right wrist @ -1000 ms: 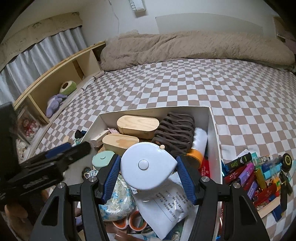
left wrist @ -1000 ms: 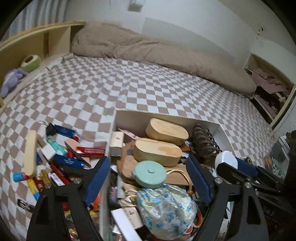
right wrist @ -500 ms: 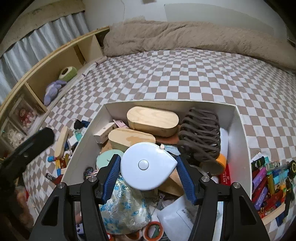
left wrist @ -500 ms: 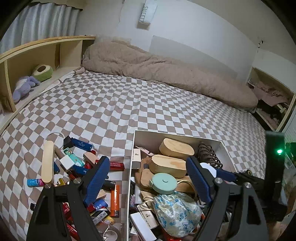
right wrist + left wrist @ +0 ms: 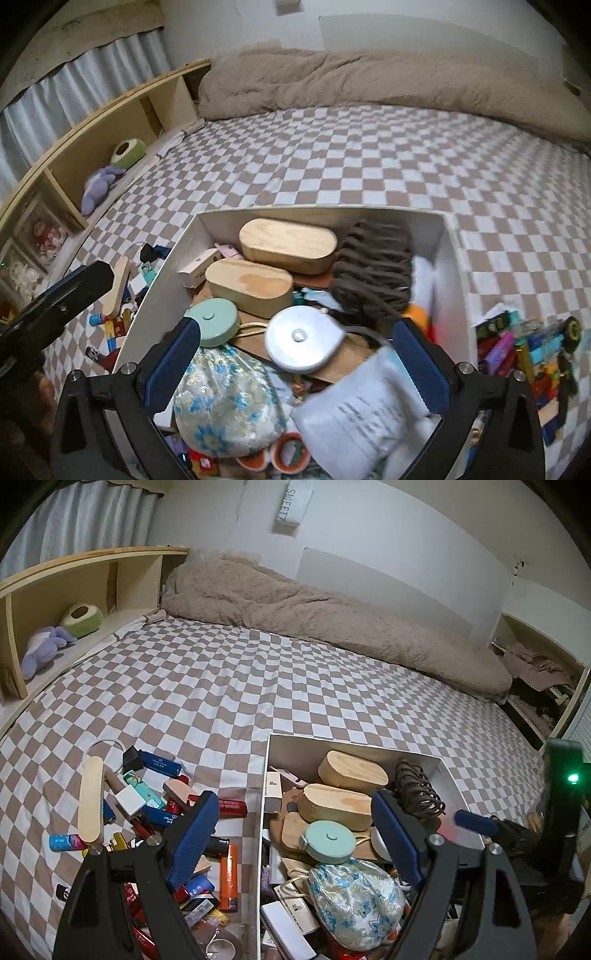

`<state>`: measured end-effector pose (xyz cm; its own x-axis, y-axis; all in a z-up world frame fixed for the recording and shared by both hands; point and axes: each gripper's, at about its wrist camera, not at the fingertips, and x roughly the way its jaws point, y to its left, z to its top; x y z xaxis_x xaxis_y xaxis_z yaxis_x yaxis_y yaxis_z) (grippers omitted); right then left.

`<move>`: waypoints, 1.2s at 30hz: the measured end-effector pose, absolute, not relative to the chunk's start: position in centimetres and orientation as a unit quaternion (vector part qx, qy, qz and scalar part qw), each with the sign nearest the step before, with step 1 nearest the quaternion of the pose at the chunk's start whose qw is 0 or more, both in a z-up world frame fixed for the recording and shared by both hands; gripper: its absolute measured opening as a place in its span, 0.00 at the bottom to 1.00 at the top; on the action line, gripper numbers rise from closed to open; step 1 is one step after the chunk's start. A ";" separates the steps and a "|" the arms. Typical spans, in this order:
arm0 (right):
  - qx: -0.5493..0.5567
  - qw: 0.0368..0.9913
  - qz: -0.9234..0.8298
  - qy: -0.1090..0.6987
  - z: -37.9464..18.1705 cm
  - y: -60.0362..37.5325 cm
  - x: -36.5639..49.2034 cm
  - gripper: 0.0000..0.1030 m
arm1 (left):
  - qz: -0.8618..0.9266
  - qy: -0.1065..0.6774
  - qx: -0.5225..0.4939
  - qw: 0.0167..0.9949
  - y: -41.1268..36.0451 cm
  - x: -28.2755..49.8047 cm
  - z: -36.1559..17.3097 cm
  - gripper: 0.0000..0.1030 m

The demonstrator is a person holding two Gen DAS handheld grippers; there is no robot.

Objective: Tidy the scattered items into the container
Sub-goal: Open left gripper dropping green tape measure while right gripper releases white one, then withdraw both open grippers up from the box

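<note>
A white box (image 5: 448, 251) on the checkered bed holds several items: two wooden oval cases (image 5: 288, 245), a dark ribbed object (image 5: 375, 269), a mint round case (image 5: 216, 321), a floral pouch (image 5: 225, 406). A white teardrop-shaped tape measure (image 5: 303, 339) lies in the box, free between the open jaws of my right gripper (image 5: 295, 365). My left gripper (image 5: 295, 830) is open and empty above the box's left wall (image 5: 263, 812). Scattered lighters and small items (image 5: 147, 812) lie left of the box; another pile (image 5: 524, 354) lies to its right.
A tan duvet (image 5: 332, 627) lies along the far side of the bed. A wooden shelf (image 5: 74, 590) with plush toys runs along the left. A wooden stick (image 5: 90, 805) lies in the left pile. A white paper packet (image 5: 369, 417) sits at the box's near end.
My right gripper has opened and let go of the white tape measure, which now lies in the box. My left gripper has pulled back and risen, showing more of the left pile.
</note>
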<state>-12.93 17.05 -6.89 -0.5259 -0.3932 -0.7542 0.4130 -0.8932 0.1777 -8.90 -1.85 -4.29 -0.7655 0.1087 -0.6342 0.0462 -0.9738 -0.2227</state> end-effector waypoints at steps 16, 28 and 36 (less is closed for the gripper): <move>0.370 0.211 -0.905 0.025 -3.8 21.0 -10.4 1.00 | 0.935 -0.093 -0.343 0.018 -1.3 -8.4 -4.2 1.00; 0.356 0.194 -0.914 0.023 -4.6 22.4 -9.5 1.00 | 0.935 -0.051 -0.351 0.029 0.4 -7.6 -4.7 1.00; 0.348 0.180 -0.920 0.027 -5.3 23.2 -9.2 1.00 | 0.932 -0.030 -0.359 0.039 1.6 -7.6 -5.5 1.00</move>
